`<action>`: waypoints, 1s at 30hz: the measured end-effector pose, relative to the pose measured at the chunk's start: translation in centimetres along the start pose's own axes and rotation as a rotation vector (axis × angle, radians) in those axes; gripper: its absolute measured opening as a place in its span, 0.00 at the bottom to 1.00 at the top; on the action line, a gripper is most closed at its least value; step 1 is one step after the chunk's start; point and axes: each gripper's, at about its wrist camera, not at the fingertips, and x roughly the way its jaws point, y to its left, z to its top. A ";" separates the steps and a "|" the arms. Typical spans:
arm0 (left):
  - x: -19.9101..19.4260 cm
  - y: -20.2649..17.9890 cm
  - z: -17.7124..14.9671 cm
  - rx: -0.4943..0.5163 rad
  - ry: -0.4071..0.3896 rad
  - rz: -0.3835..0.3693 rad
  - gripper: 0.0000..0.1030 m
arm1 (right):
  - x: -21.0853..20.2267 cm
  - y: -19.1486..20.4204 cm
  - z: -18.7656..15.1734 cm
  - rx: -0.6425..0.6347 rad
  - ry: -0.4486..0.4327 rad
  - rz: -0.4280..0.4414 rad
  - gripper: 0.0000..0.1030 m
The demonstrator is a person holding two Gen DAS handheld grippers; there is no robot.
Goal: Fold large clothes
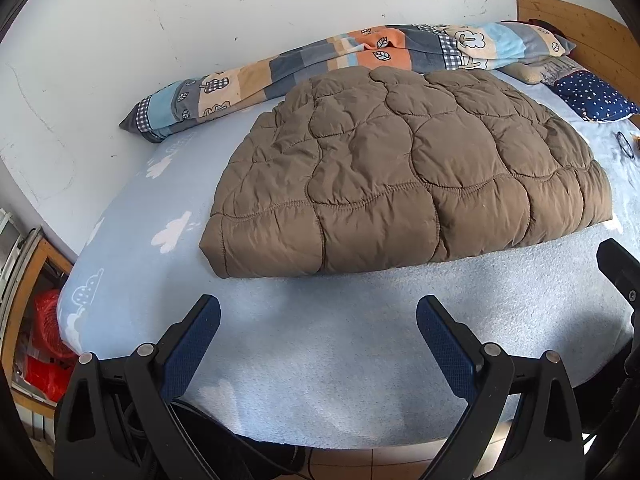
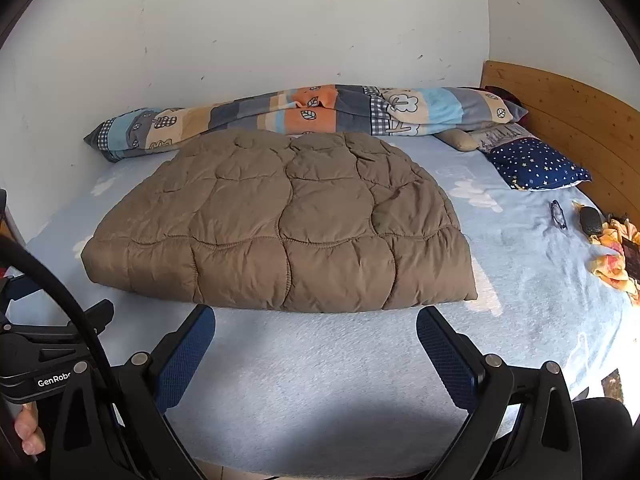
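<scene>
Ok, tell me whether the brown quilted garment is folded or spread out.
Folded. The brown quilted garment lies as a compact doubled slab on the blue bed sheet, no sleeves showing, with a thick rounded fold along its near edge. Both grippers are open, clear of it.

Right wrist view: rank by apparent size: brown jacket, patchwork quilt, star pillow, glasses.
1. brown jacket, though it lies nearest
2. patchwork quilt
3. star pillow
4. glasses

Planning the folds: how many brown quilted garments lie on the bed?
1: the garment lies mid-bed, ahead of both grippers. None seems hidden.
</scene>
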 end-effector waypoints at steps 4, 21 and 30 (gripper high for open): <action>0.1 -0.1 0.0 0.003 0.006 0.000 0.96 | -0.1 0.1 0.0 -0.004 -0.003 -0.001 0.99; 0.2 -0.2 -0.1 0.009 0.013 0.003 0.96 | 0.0 0.1 0.0 -0.005 0.007 -0.003 0.99; 0.2 -0.3 -0.2 0.009 0.017 0.004 0.96 | 0.0 0.1 -0.1 -0.005 0.013 -0.005 0.99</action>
